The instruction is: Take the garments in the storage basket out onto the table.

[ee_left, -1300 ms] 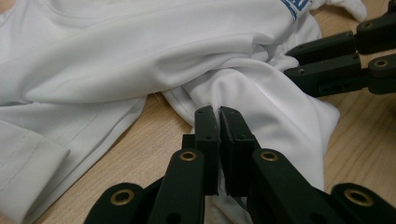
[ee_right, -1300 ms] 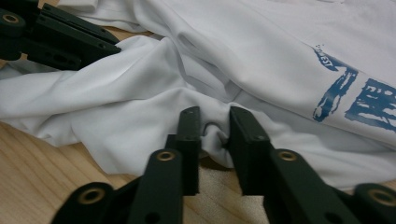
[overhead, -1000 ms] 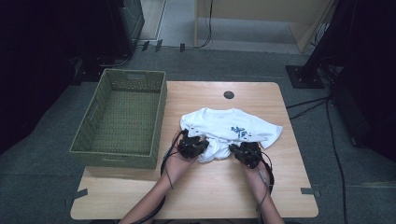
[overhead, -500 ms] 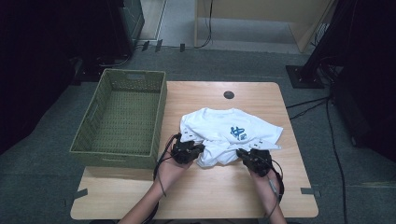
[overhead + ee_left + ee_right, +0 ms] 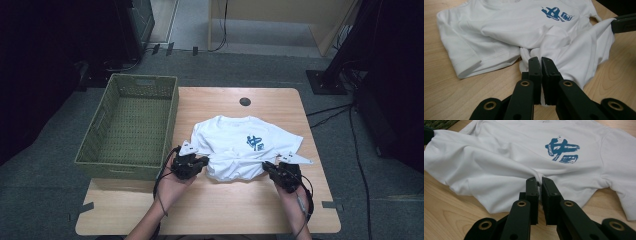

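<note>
A white T-shirt (image 5: 240, 145) with a blue print (image 5: 255, 142) lies on the wooden table (image 5: 220, 205), its near hem lifted and stretched between my two grippers. My left gripper (image 5: 200, 162) is shut on the hem's left end; in the left gripper view its jaws (image 5: 541, 60) pinch bunched white cloth (image 5: 574, 50). My right gripper (image 5: 267, 167) is shut on the hem's right end, and the right gripper view has the fabric (image 5: 499, 165) pinched at its jaw tips (image 5: 539, 180), with the blue print (image 5: 562, 150) beyond.
A green woven basket (image 5: 132, 125) stands on the table's left side, next to the shirt. A round dark hole (image 5: 245, 101) sits near the table's far edge. Cables and dark stands occupy the floor beyond.
Both grippers have moved apart and toward the near edge, drawing the shirt's hem out wider. The shirt lies more spread than before.
</note>
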